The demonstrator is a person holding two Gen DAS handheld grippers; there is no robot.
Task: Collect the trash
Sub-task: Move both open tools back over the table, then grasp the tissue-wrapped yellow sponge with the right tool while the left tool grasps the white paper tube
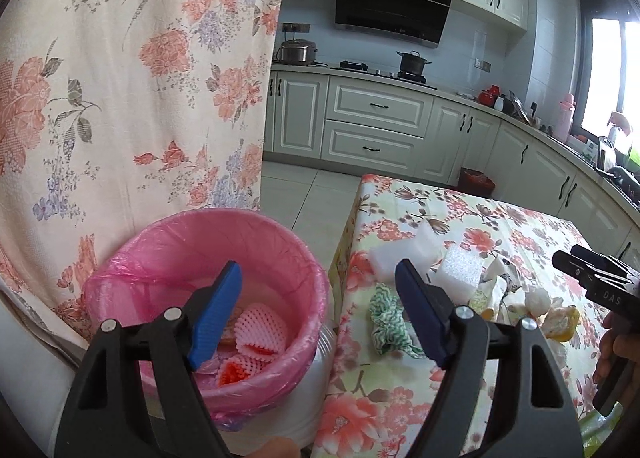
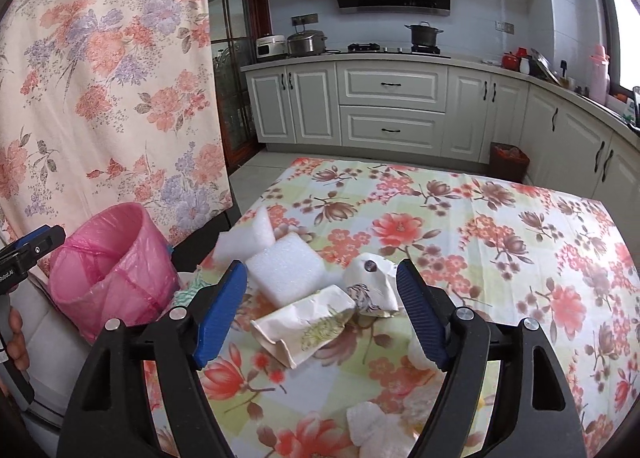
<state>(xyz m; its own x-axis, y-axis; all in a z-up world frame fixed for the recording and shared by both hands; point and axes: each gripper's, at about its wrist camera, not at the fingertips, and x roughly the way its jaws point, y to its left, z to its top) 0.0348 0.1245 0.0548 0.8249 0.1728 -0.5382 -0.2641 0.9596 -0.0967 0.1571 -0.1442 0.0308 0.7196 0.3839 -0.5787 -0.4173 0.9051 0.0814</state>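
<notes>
The desk (image 2: 460, 225) wore a floral cloth in a white-cabinet kitchen, with a flowered curtain (image 1: 132, 69) hanging at its left and tiled floor (image 1: 304, 193) beyond its far edge. The trash sat bunched near the desk's left side: two white foam blocks (image 2: 286, 266), a crumpled paper wrapper (image 2: 304, 324) with a second crumpled wrapper (image 2: 372, 284) just beside it, and a green-and-white cloth (image 1: 386, 318) near the edge. More pale scraps (image 2: 372, 428) lay close under the right tongs (image 2: 320, 314), whose blue jaws stood wide apart over the wrappers, holding nothing. The right and far parts of the cloth lay bare.

Just off the desk's left edge stood a bin with a pink liner (image 1: 208, 278), pink foam netting (image 1: 260, 332) already inside. The left tongs (image 1: 320, 314) were spread wide too, empty, one jaw above the bin's mouth and the other over the desk's edge
</notes>
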